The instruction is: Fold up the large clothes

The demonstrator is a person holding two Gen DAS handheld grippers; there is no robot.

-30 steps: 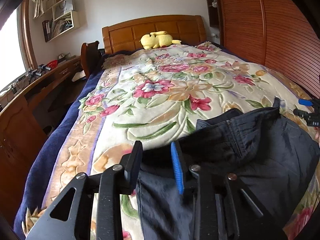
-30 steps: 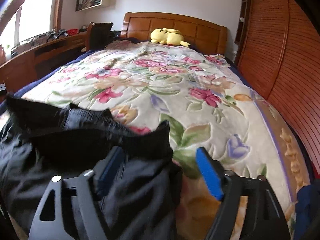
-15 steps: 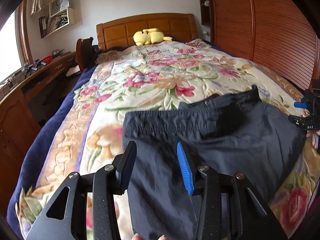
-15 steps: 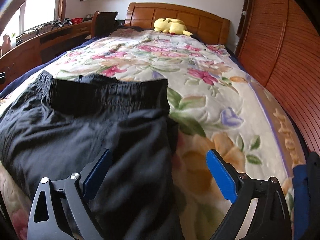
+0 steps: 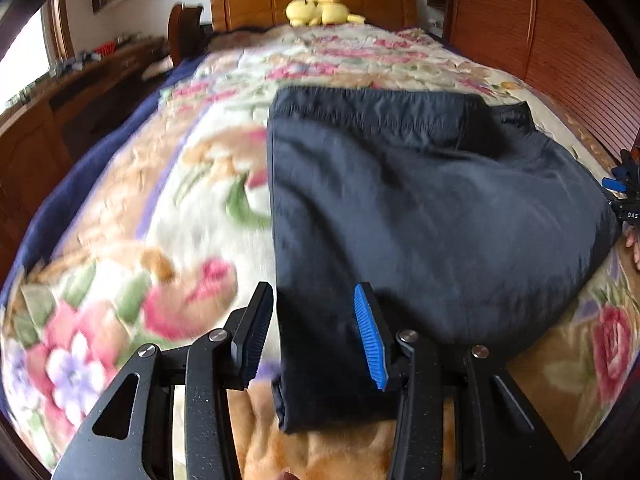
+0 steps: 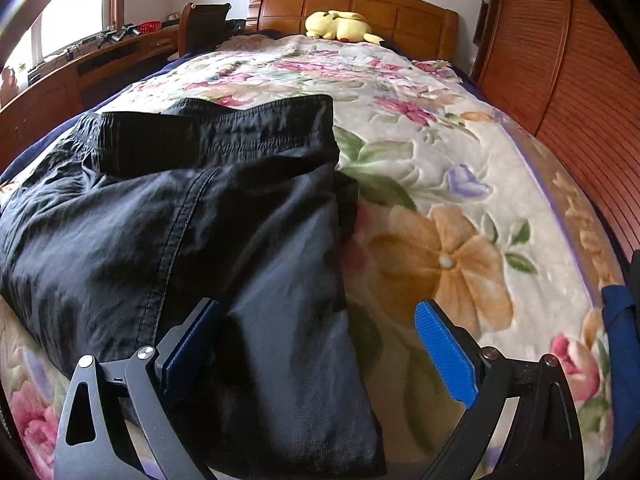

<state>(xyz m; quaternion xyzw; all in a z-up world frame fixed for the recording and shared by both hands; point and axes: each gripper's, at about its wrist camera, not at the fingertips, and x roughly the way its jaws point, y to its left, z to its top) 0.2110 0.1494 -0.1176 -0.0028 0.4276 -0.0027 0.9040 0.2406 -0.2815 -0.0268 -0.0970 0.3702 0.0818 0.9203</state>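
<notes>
Both of my claws hang above the bed with their jaws spread and nothing between the pads.

From the left wrist camera, my left claw (image 5: 314,334) stands open over the near left edge of the dark trousers (image 5: 420,208); one finger sits over the floral blanket (image 5: 160,220), the other over the fabric, and I cannot tell whether either pad touches the cloth. The trousers lie flat on the blanket, waistband (image 5: 372,110) turned toward the wooden headboard (image 5: 312,4), with a darker flap showing at the far right corner. A yellow plush toy (image 5: 320,10) rests at the head of the bed. A wooden desk (image 5: 80,92) runs along the left side of the room, and a slatted wooden wardrobe (image 5: 560,40) stands to the right. At the far right edge I see my right claw (image 5: 624,196) beside the trousers' right side. This picture is smeared on the blanket.

From the right wrist camera, my right claw (image 6: 316,344) is spread wide, astride the trousers' (image 6: 200,240) right edge: the left pad over the dark cloth, the right pad over the floral blanket (image 6: 460,200). The elastic waistband (image 6: 224,136) lies across the far end, with a stitched seam running down the fabric. The plush toy (image 6: 340,24) lies against the headboard (image 6: 360,6), the desk (image 6: 100,60) sits to the left, and the wardrobe (image 6: 560,60) to the right.
</notes>
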